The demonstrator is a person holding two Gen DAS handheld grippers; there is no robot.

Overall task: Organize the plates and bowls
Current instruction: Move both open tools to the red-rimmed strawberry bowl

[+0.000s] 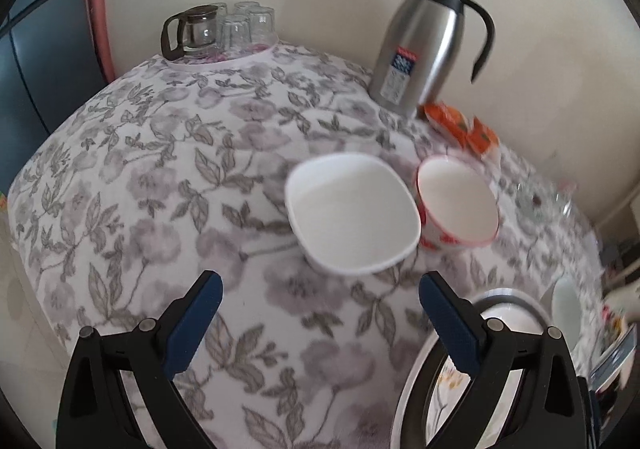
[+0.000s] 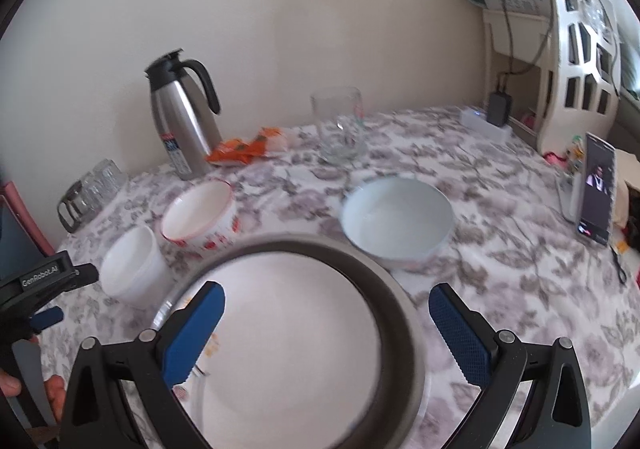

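Note:
A white square bowl (image 1: 352, 213) (image 2: 134, 273) sits on the floral tablecloth just ahead of my open left gripper (image 1: 320, 313). Beside it on the right stands a red-rimmed round bowl (image 1: 458, 203) (image 2: 198, 215). A pale blue bowl (image 2: 396, 221) (image 1: 566, 309) sits farther right. A large plate with a dark grey rim (image 2: 396, 313) (image 1: 508, 295) lies under my open right gripper (image 2: 326, 323), with another plate showing beneath it. Neither gripper holds anything. The left gripper (image 2: 48, 289) also shows at the left edge of the right wrist view.
A steel thermos jug (image 1: 420, 45) (image 2: 182, 121) stands by the wall, with orange snack packets (image 1: 464, 125) (image 2: 248, 147) beside it. A glass carafe and upturned glasses (image 1: 224, 29) sit at the far left. A glass cup (image 2: 340, 125), a phone (image 2: 596, 189) and a white shelf (image 2: 576, 49) are on the right.

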